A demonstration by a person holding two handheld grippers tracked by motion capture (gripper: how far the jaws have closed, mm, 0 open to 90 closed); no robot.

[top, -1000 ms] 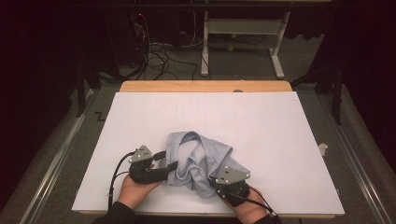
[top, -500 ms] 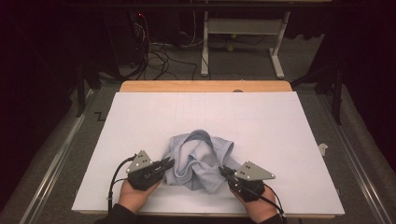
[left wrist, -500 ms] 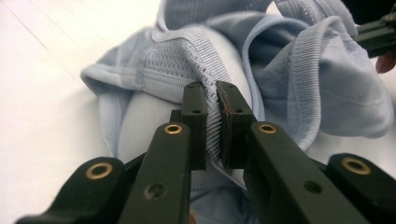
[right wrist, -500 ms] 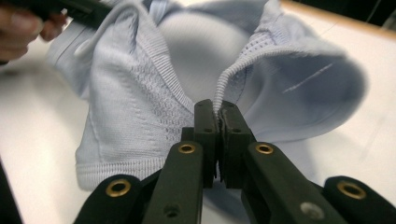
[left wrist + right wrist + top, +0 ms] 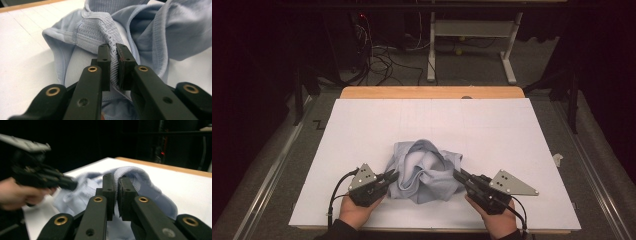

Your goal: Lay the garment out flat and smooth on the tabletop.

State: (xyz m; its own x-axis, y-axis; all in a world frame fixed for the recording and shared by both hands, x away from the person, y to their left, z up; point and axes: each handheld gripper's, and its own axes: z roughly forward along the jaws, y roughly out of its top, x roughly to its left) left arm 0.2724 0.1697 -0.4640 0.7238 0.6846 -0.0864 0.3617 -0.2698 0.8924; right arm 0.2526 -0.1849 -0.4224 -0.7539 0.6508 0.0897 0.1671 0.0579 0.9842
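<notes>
A light blue garment (image 5: pixel 424 170) lies bunched up on the white counter (image 5: pixel 362 125), near the front edge and about in the middle from side to side. The two grippers sit at its two ends. The left gripper (image 5: pixel 388 176) is at the garment's left side, and the right gripper (image 5: pixel 458 175) is at its right side. So the cloth runs across the counter from one hand to the other, and that line is its long way.

In the left gripper view, the jaws have just been closing, and now the left gripper (image 5: pixel 113 66) pinches a ribbed band of the garment (image 5: pixel 95 35) tight between its pads. In the right gripper view, the right gripper (image 5: pixel 116 195) is also squeezed shut on a ribbed edge of the garment (image 5: pixel 140 180), which arches up over the jaws.

Both hands are equally close, because both already hold the cloth. The middle of the cloth is a crumpled heap between them. I think the next move is to pull the two hands apart, left and right, so the garment stretches out flat along that line.
</notes>
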